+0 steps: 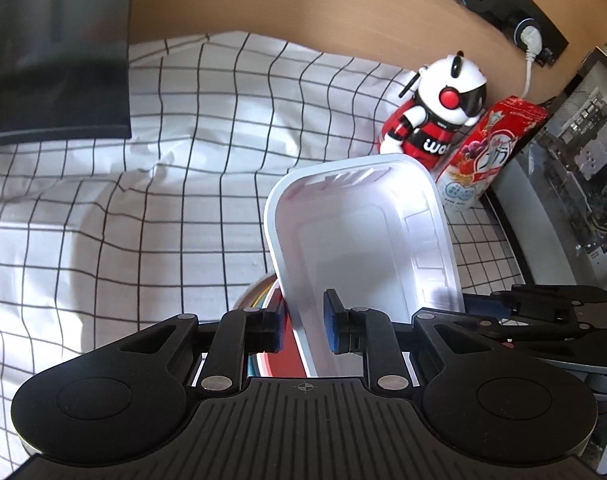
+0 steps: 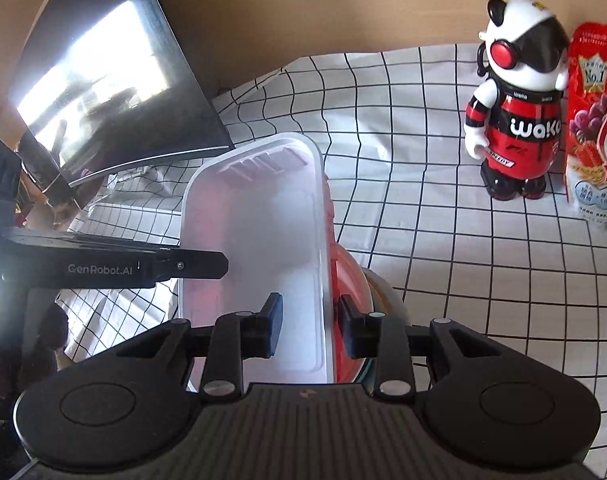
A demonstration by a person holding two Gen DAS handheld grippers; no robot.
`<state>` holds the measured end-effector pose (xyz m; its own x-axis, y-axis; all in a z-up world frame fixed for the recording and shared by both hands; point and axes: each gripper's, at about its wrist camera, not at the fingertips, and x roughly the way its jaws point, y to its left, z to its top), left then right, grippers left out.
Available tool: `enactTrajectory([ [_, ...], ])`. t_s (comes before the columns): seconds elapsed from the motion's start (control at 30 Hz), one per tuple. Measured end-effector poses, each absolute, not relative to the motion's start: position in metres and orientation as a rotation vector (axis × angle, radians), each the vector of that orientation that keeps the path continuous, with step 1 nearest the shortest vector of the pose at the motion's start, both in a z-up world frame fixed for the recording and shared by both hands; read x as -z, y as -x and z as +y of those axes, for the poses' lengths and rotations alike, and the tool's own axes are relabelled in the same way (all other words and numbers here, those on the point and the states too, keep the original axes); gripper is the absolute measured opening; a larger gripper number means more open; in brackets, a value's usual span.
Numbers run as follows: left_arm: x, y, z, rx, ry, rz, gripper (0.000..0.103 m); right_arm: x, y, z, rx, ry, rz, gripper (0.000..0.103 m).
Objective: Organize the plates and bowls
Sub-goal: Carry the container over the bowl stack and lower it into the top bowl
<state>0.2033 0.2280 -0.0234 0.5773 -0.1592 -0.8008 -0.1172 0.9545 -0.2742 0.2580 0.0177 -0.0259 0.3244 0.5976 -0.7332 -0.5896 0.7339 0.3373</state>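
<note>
A white translucent rectangular container [image 1: 363,232] [image 2: 255,216] is tilted up over a stack of dishes on the checked cloth. My left gripper [image 1: 305,326] is shut on its left rim, with one blue pad inside the wall and one outside. On the opposite long rim my right gripper [image 2: 309,326] is shut in the same way. Each gripper also shows at the edge of the other's view. Under the container lies a red plate [image 1: 287,352] [image 2: 349,276] on bowls with coloured rims [image 1: 253,296] [image 2: 383,284], mostly hidden.
A panda figure [image 1: 435,108] [image 2: 515,120] and a red snack bag [image 1: 483,152] [image 2: 595,120] stand at the back right. A dark monitor [image 1: 51,48] [image 2: 115,92] stands at the back left. A computer case [image 1: 575,152] stands at the right edge.
</note>
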Motion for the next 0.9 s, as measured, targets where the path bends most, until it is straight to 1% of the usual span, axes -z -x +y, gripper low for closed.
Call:
enactTrajectory([
  [0.27, 0.007, -0.202, 0.231, 0.02, 0.317, 0.886, 0.021, 0.009, -0.261, 0.014, -0.775, -0.059, 0.908, 0.031],
  [0.43, 0.007, -0.205, 0.229, 0.027, 0.271, 0.845, 0.021, 0.021, -0.263, 0.012, -0.767, -0.085, 0.882, 0.032],
  [0.6, 0.03, -0.205, 0.224, 0.024, 0.237, 0.922, 0.021, 0.046, -0.258, 0.014, -0.764, -0.09, 0.955, 0.032],
  [0.9, 0.034, -0.194, 0.225, 0.038, 0.231, 0.919, 0.02, 0.043, -0.251, 0.016, -0.777, -0.078, 0.942, 0.032],
])
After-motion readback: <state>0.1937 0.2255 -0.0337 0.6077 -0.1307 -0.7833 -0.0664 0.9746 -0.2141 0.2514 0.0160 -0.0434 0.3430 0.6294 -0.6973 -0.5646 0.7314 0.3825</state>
